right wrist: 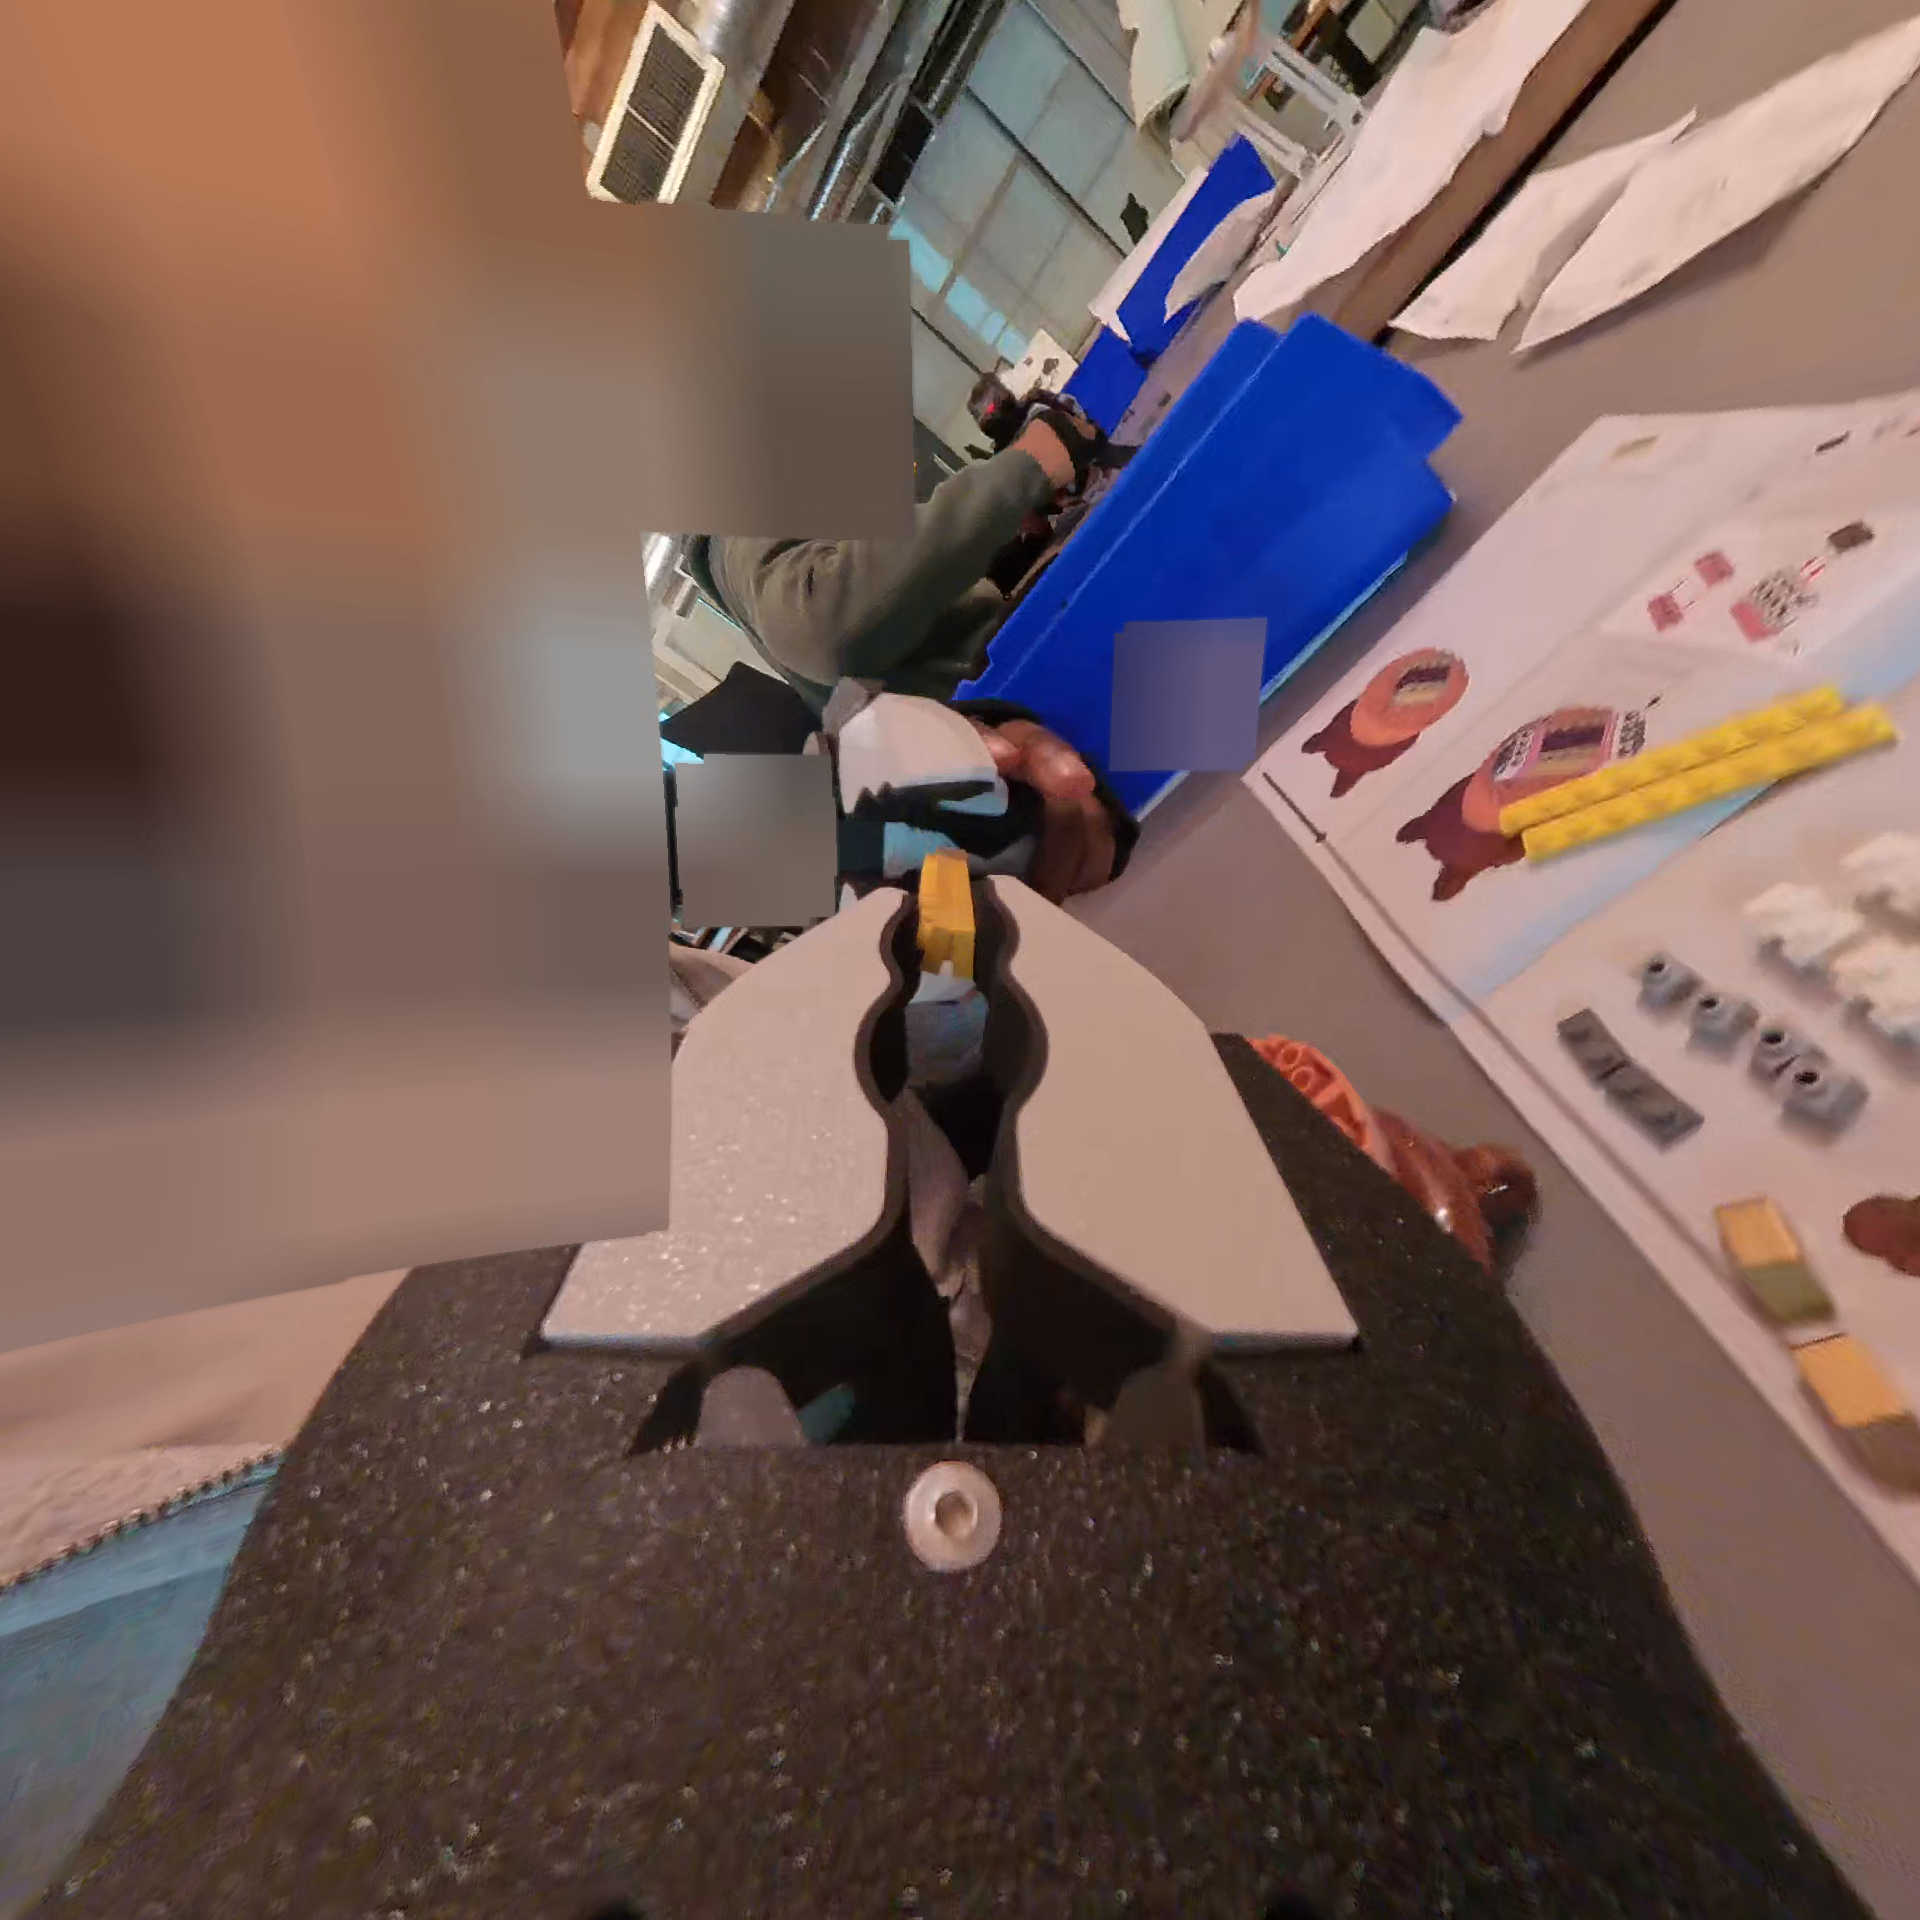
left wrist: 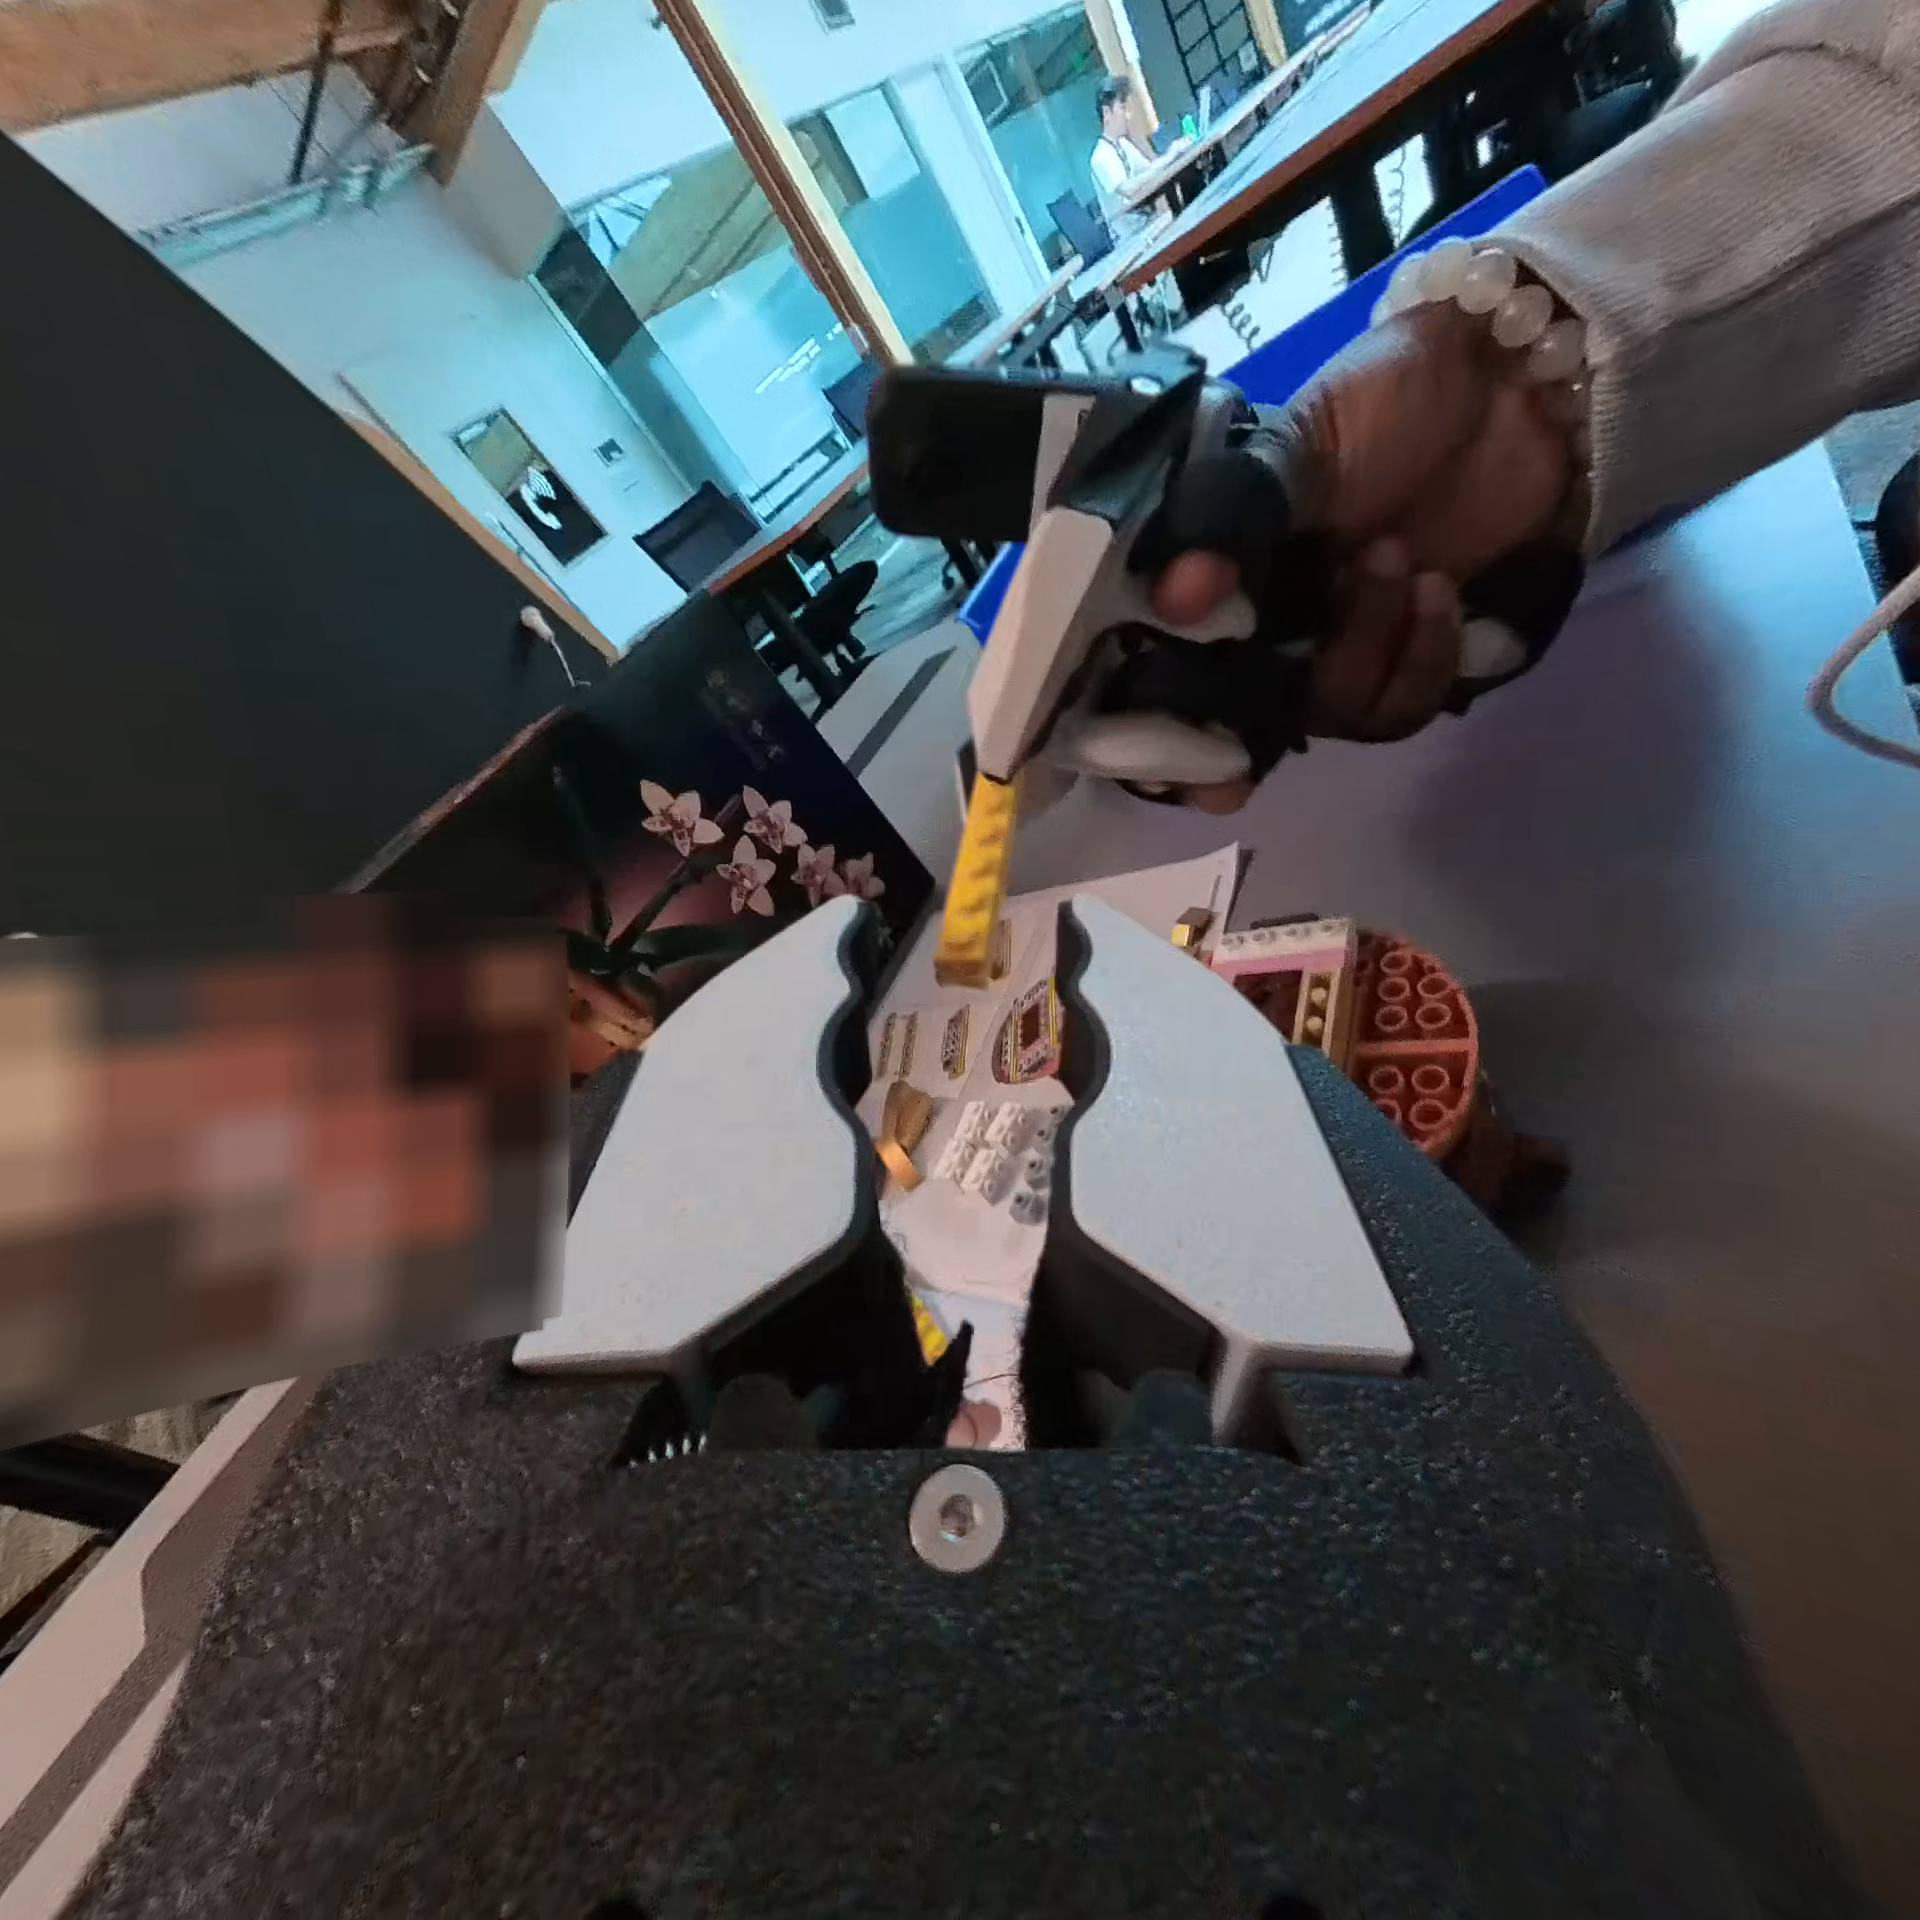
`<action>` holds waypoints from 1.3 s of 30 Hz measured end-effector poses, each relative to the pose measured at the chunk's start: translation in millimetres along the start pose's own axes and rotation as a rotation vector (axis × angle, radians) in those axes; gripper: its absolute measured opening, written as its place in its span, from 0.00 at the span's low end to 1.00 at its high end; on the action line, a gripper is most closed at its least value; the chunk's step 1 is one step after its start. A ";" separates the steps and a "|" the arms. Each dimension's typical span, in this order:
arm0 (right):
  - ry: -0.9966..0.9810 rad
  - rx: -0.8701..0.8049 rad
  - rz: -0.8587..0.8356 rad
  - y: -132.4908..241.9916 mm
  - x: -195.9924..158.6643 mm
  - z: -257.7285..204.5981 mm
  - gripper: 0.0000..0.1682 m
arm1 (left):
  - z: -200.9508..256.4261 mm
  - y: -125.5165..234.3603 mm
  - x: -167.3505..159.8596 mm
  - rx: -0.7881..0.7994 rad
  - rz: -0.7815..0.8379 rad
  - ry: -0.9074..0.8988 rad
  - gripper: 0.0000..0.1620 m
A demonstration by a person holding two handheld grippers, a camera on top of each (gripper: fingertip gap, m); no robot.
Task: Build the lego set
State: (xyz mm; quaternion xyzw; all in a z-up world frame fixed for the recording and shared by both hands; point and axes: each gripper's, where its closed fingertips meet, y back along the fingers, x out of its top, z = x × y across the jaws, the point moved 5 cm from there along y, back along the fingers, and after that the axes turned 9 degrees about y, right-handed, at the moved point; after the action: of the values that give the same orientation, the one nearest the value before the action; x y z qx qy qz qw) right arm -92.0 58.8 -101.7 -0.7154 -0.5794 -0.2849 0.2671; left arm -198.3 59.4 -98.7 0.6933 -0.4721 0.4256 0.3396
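The right gripper (right wrist: pixel 943 925) pinches one yellow plate (left wrist: pixel 977 902) by its end above the instruction sheet (right wrist: pixel 1621 665); the left gripper's (left wrist: pixel 961 940) jaws stand apart, empty. Steady it before pressing.

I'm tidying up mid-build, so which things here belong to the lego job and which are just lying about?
Part of the job:
yellow brick in the right gripper
instruction sheet
two yellow plates
white bricks
grey pieces
round brown build
set box

Lying about:
blue boards
loose papers
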 end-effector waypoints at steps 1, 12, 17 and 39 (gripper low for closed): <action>-0.021 0.013 0.006 1.1 -1.3 -1.9 0.05 | 0.9 -1.2 0.8 -0.015 0.008 0.004 0.19; -0.057 0.008 -0.019 4.0 -7.0 -1.8 0.06 | 10.5 -6.0 0.3 -0.118 0.029 0.045 0.05; 0.047 -0.020 -0.039 3.9 -2.2 -5.7 0.19 | 9.2 -5.3 3.8 -0.131 0.049 0.088 0.05; 0.980 -0.147 -0.215 7.5 7.3 -24.5 0.14 | -1.7 -6.9 -2.6 -0.582 0.007 0.904 0.05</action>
State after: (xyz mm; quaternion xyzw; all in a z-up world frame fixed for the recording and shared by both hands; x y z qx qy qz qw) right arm -85.9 44.9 -79.9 -0.4509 -0.4350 -0.6529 0.4258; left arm -192.7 64.1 -100.9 0.3167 -0.3796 0.5343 0.6857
